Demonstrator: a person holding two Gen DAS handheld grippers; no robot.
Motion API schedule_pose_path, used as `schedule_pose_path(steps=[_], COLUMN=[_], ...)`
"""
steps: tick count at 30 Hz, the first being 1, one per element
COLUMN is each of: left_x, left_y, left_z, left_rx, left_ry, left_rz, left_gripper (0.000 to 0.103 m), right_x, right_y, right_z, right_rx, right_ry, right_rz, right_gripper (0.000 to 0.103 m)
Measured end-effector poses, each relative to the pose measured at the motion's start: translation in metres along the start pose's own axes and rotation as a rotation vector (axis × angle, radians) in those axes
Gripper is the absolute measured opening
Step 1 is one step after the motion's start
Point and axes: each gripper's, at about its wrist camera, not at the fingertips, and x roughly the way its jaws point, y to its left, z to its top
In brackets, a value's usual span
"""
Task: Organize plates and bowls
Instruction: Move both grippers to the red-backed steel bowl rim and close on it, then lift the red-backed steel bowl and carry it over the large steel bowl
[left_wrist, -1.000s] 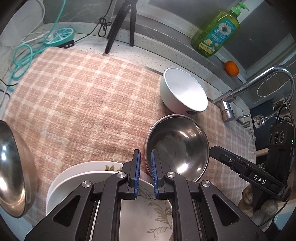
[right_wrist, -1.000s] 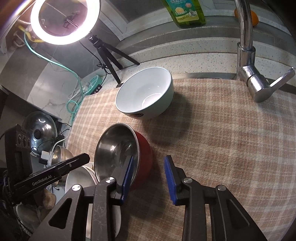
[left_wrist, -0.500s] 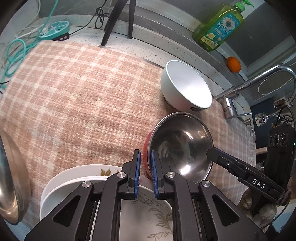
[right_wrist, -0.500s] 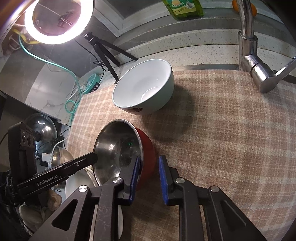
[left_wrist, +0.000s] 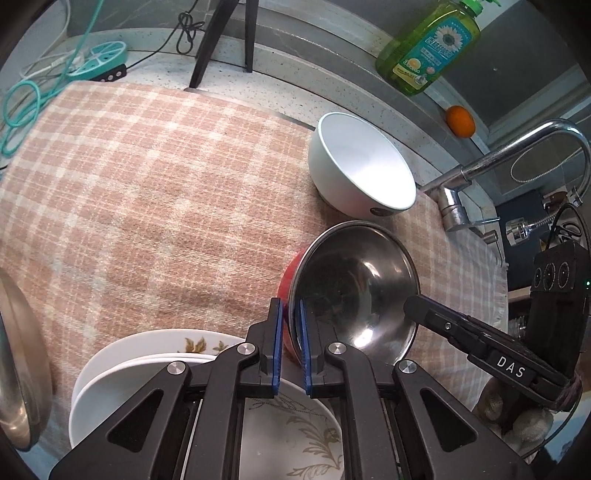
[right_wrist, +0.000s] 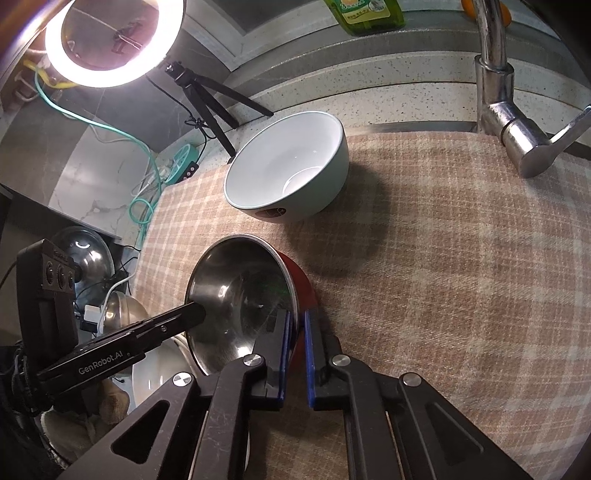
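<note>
1. A steel bowl with a red outside (left_wrist: 354, 284) stands tilted on the checked cloth (left_wrist: 147, 206) that covers the worktop, its mouth turned toward the cameras.
2. The left tool (left_wrist: 291, 325) is closed narrow on the near rim of this steel bowl with a red outside, one blue pad (left_wrist: 277, 332) against the red outer wall and the other inside.
3. The right tool (right_wrist: 296, 328) grips the opposite side of the same rim; its jaws have just been closing, and the bowl's wall now sits pinched between its blue pads (right_wrist: 284, 339).
4. So both tools hold 1 bowl, each at its own edge.
5. A white bowl (left_wrist: 360, 171) stands just beyond the steel one, close to it but whether they touch is unclear, and it also leans.
6. A stack of white plates (left_wrist: 155, 362) with a leaf pattern lies under the left tool at the near edge of the cloth.
7. Another steel bowl (left_wrist: 18, 369) shows at the far left edge of the left wrist view.
8. A chrome tap (right_wrist: 498, 92) rises behind the cloth, with a green bottle of dish soap (left_wrist: 432, 44) and an orange (left_wrist: 460, 121) on the ledge behind.
9. A lit ring light (right_wrist: 110, 40) on a black tripod (right_wrist: 207, 99) stands on the worktop.
</note>
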Motion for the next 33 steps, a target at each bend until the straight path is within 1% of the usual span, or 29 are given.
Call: schedule_pose_path(steps=[9,16,24,33], left_x=[-0.009,-0.024,-0.044,-0.070], left_y=[-0.004,-0.008,0.000,0.013], left_z=[0.001,0.003,0.002,-0.002], left_rx=[0.004,0.016,0.020,0.019], left_ry=[-0.016,-0.045,-0.076,-0.115], left_rz=[-0.013,-0.025,-0.034,-0.041], left_gripper=[0.007,0.007,0.007,0.007], right_x=[-0.010,-0.023,-0.031,-0.038], right_y=[0.000,0.006,0.024,0.057], right_z=[0.000,0.002,0.000,-0.003], right_rx=[0.009,0.005,-0.008,-0.039], right_ry=[-0.014,-0.036,-0.054,-0.074], right_rz=[-0.010,-0.005,0.002,0.007], right_gripper=[0.007,0.007,0.007,0.007])
